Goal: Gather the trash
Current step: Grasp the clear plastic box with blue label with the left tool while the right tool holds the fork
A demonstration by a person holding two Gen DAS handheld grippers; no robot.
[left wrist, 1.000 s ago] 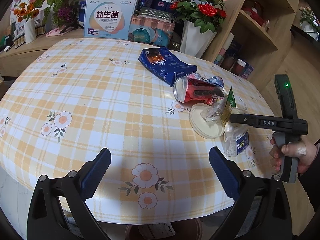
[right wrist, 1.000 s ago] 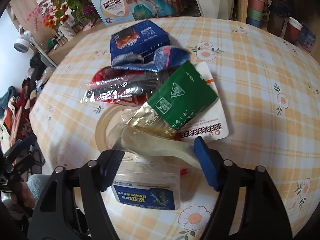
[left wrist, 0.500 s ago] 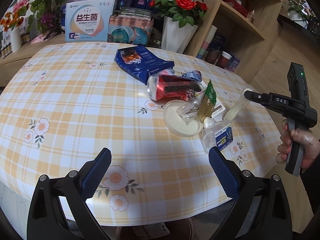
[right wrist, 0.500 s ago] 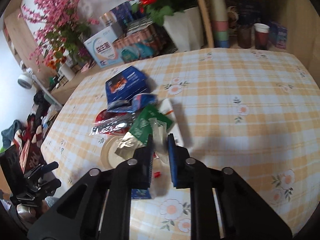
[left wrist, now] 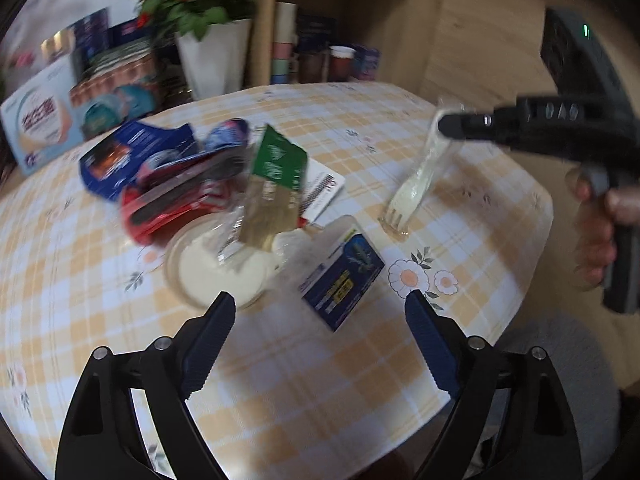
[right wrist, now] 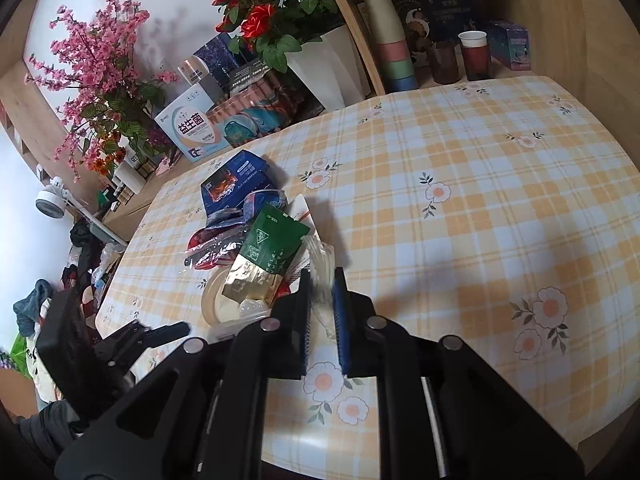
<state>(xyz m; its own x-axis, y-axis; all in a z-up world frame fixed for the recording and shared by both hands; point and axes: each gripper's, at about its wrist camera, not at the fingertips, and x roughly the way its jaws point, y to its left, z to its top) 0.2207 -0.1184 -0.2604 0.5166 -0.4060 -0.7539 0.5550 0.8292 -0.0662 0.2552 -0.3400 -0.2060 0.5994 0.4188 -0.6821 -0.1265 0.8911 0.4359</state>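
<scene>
Yellow and white checks with little flowers cover the round tabletop. The trash lies in one heap on it. A white plastic fork in a clear wrapper hangs in the air above the tabletop, away from the heap. The right tongs are clamped on the top of that wrapper, and a hand holds their grip.

The left tongs are spread wide with nothing between them, and they are closing. Right in front of them lies a small clear pack with a blue label. Beside it sits a round cream lid. A green and gold packet leans over that lid. Behind it are a crushed red can, a white card and a blue bag, all touching or piled close.

Past the tabletop stand a white pot of red roses, pink blossoms, a white and blue box and a stack of coloured cups on a wooden shelf.
</scene>
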